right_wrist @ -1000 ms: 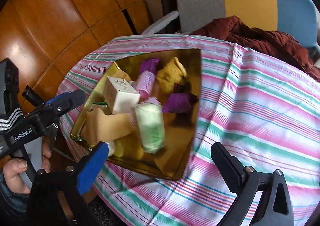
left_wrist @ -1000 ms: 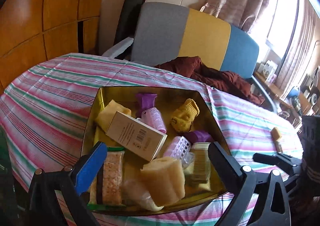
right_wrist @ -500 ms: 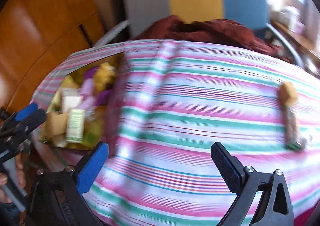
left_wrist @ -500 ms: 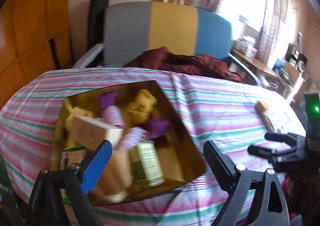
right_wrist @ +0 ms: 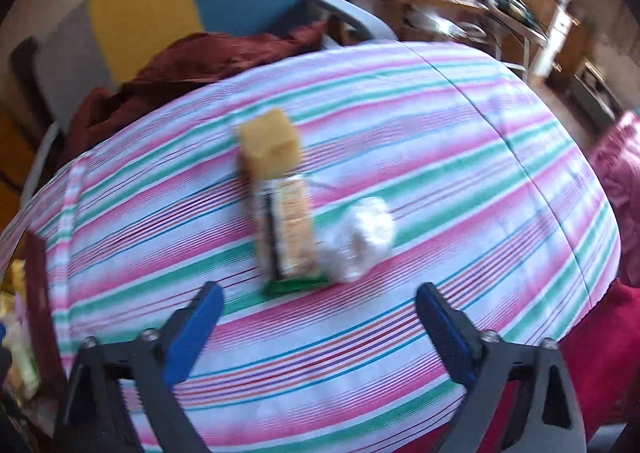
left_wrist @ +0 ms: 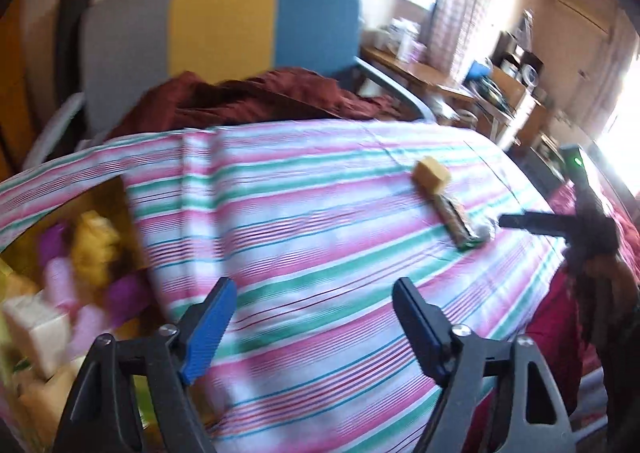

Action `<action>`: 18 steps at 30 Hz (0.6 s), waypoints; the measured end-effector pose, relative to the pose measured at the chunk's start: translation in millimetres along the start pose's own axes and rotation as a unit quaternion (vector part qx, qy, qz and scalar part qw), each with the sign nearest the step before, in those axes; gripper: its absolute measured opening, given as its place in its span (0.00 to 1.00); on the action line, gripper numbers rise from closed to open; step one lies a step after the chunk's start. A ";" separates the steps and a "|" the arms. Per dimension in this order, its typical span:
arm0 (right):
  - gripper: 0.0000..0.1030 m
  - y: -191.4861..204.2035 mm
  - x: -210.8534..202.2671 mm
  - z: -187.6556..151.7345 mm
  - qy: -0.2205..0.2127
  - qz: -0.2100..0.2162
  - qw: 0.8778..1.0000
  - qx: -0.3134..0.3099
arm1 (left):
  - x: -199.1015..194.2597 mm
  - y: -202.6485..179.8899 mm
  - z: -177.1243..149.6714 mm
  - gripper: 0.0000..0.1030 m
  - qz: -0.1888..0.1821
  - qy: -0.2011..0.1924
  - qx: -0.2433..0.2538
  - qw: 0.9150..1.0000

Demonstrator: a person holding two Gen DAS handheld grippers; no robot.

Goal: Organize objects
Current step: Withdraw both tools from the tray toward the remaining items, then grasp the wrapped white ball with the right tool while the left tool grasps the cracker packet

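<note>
Striped tablecloth (left_wrist: 320, 213) fills the left wrist view; the left gripper (left_wrist: 314, 313), its jaws just closing yet apart and empty, hangs beside the gold tin (left_wrist: 124, 209) of toiletries. Right wrist view: right gripper (right_wrist: 318, 319), narrowing, empty, hovers near the snack bar (right_wrist: 290, 229), yellow sponge (right_wrist: 270, 145) and white wad (right_wrist: 362, 239).

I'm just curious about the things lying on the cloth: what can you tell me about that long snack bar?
The snack bar lies flat on the striped tablecloth in a clear wrapper with a dark side strip and a green end nearest the camera. Its grainy, pale filling shows through. A yellow block touches its far end; a crumpled clear bag sits against its right side.
</note>
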State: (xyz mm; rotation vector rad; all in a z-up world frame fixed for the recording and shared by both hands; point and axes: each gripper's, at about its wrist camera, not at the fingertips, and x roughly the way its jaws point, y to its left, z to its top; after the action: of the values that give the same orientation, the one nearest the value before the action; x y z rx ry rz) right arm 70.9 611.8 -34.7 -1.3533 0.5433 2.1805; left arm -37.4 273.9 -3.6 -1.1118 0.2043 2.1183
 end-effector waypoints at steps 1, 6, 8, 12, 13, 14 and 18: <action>0.75 -11.0 7.4 6.0 0.009 -0.003 1.000 0.018 | 11.2 -9.2 5.0 0.74 -0.003 0.010 0.008 1.000; 0.67 -40.1 52.3 25.7 0.059 0.012 0.996 0.059 | 56.3 -49.8 25.0 0.69 -0.038 0.044 0.029 0.998; 0.56 -40.1 66.5 29.9 0.077 0.018 0.995 0.053 | 74.8 -64.7 32.1 0.69 -0.046 0.057 0.035 0.997; 0.37 -33.0 69.7 35.2 0.073 0.019 0.997 0.020 | 112.3 -94.1 47.7 0.68 -0.064 0.077 0.051 0.994; 0.36 -32.9 65.8 35.8 0.066 0.020 0.997 0.017 | 119.4 -99.2 49.9 0.67 -0.068 0.083 0.055 0.993; 0.36 -34.1 60.7 36.4 0.056 0.020 0.998 0.016 | 127.4 -105.4 51.6 0.67 -0.073 0.089 0.058 0.992; 0.36 -47.8 26.0 40.1 -0.002 0.009 1.000 0.022 | 161.0 -136.1 59.0 0.68 -0.098 0.114 0.064 0.987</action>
State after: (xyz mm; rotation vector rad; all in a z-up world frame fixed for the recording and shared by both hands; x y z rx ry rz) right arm 62.4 678.2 -44.4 -1.3264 0.5992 2.1722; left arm -44.4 483.5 -66.2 -1.2424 0.3202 1.7784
